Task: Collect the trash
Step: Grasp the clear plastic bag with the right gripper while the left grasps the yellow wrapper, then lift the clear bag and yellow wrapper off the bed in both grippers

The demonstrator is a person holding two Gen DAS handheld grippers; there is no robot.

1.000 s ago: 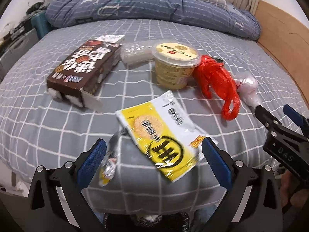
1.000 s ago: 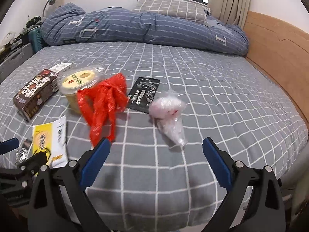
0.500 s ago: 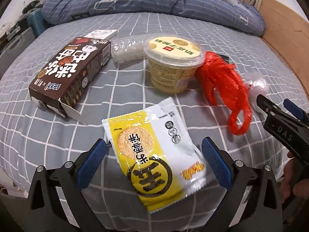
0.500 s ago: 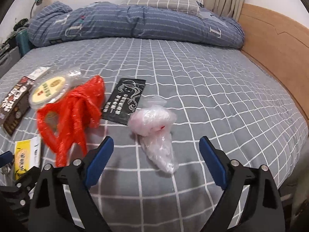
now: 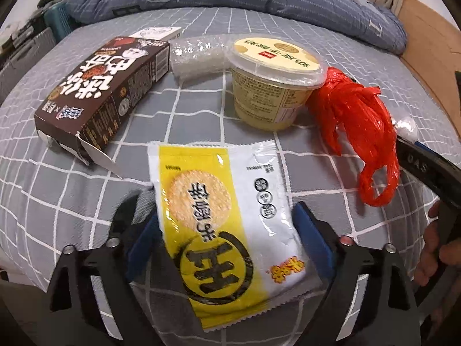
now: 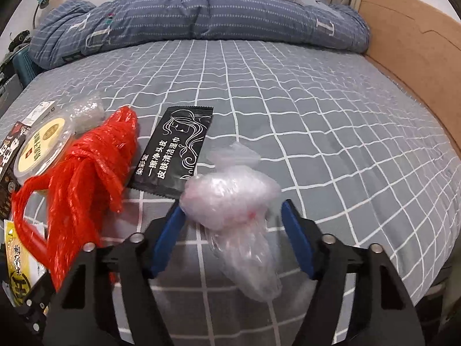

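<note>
Both my grippers have come down since a second ago. Left gripper (image 5: 227,242) spread, now straddling the yellow-and-white rice cracker wrapper (image 5: 227,219) on the grey checked bed (image 5: 201,23); not pinched yet. Right gripper (image 6: 230,239) also spread, flanking the crumpled clear plastic bag (image 6: 239,210). Only the right view shows the black wet-wipe sachet (image 6: 175,150); left shows the brown carton (image 5: 100,92).

Yellow-and-white flat cracker wrapper (image 5: 227,225): one
Dark brown cardboard snack box (image 5: 106,92): one
Lidded yellow plastic cup (image 5: 273,77): one
Crumpled red plastic bag (image 6: 86,178): one
Black flat wet-wipe sachet (image 6: 175,155): one
Clear crumpled plastic bags: two (image 6: 239,213) (image 5: 198,59)
Small white card (image 5: 157,32): one
</note>
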